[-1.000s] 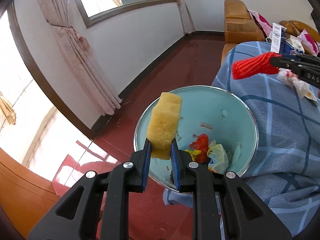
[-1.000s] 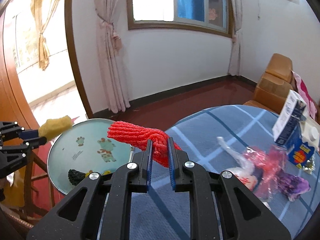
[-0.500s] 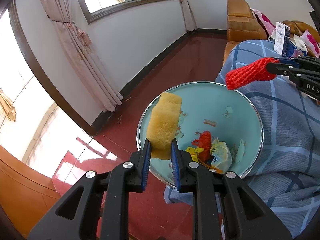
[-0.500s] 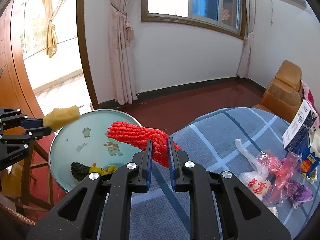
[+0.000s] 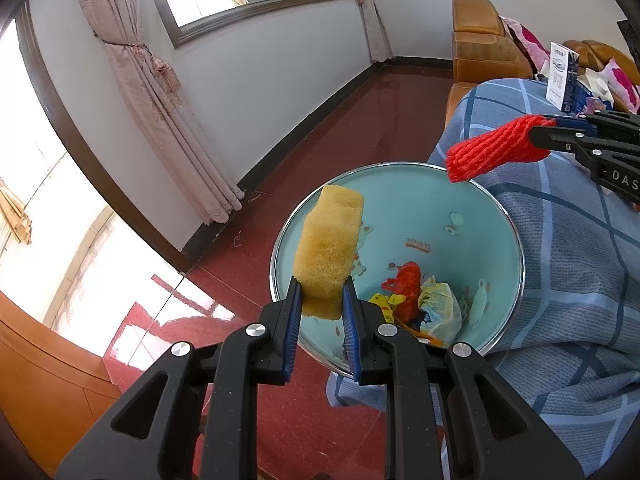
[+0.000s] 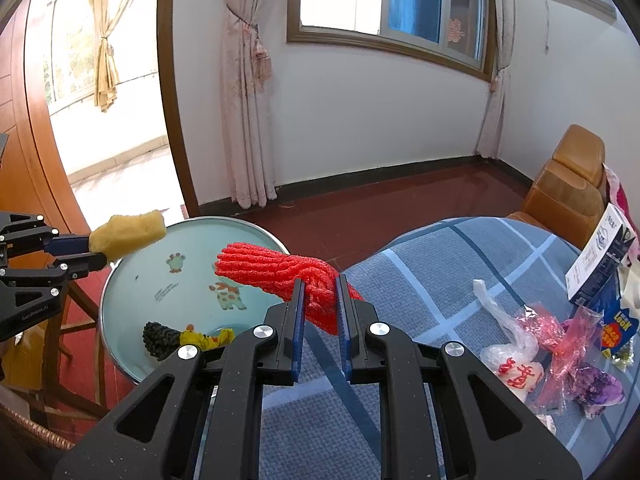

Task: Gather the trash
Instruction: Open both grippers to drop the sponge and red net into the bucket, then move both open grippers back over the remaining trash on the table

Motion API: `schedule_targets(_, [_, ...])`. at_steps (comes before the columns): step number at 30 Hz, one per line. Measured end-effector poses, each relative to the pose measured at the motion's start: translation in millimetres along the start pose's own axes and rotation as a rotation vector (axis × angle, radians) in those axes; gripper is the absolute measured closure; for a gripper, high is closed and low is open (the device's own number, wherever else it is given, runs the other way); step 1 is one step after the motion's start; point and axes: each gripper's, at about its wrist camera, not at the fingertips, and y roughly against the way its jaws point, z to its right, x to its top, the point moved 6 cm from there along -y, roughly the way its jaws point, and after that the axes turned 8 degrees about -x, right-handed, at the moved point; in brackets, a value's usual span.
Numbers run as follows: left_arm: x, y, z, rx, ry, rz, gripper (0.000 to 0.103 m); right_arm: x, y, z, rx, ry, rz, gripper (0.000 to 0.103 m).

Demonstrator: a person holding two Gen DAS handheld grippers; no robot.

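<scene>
Blue checked cloth [image 6: 460, 264] covered the table, whose rounded edge met the basin [image 5: 496, 216] just beside it. A second earlier the red net [image 5: 496, 152] hung over the cloth; now its free end reached out over the basin's near rim, and the basin sat larger in the left view. The basin was round, glossy turquoise inside with cartoon prints and a thin metal rim, and held a small heap of wrappers [image 5: 424, 304] at the bottom, leaving most of its floor bare. The sponge [image 5: 330, 240], a coarse yellow oblong, stood clenched in the left tool [image 5: 320, 300] above the basin's far rim, as before. The right tool [image 6: 320, 300] gripped the ribbed, soft foam net near one bunched end. On the cloth to the right lay crinkled plastic bags [image 6: 516, 344] and a carton [image 6: 600, 260], well apart from the net. Red tiled floor [image 6: 400, 208] lay open beyond the basin to the wall.
</scene>
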Motion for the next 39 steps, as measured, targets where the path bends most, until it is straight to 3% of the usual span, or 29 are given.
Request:
schedule_targets(7, [0.9, 1.1, 2.1, -0.002, -0.001, 0.006, 0.08, 0.1, 0.3, -3.5, 0.005, 0.009, -0.001, 0.086])
schedule_targets(9, [1.9, 2.4, 1.0, 0.001, 0.005, 0.016, 0.062, -0.1, 0.0, -5.8, 0.014, 0.016, -0.003, 0.075])
schedule_targets(11, [2.7, 3.8, 2.7, 0.0, 0.0, 0.023, 0.061, -0.3, 1.2, -8.2, 0.009, 0.029, 0.007, 0.06])
schedule_targets(21, [5.7, 5.7, 0.2, 0.018, 0.007, 0.039, 0.043, -4.9, 3.4, -4.2, -0.001, 0.017, 0.001, 0.058])
schedule_targets(39, [3.7, 3.8, 6.5, 0.02, -0.011, 0.025, 0.037, -14.7, 14.0, 12.2, -0.026, -0.008, 0.005, 0.054])
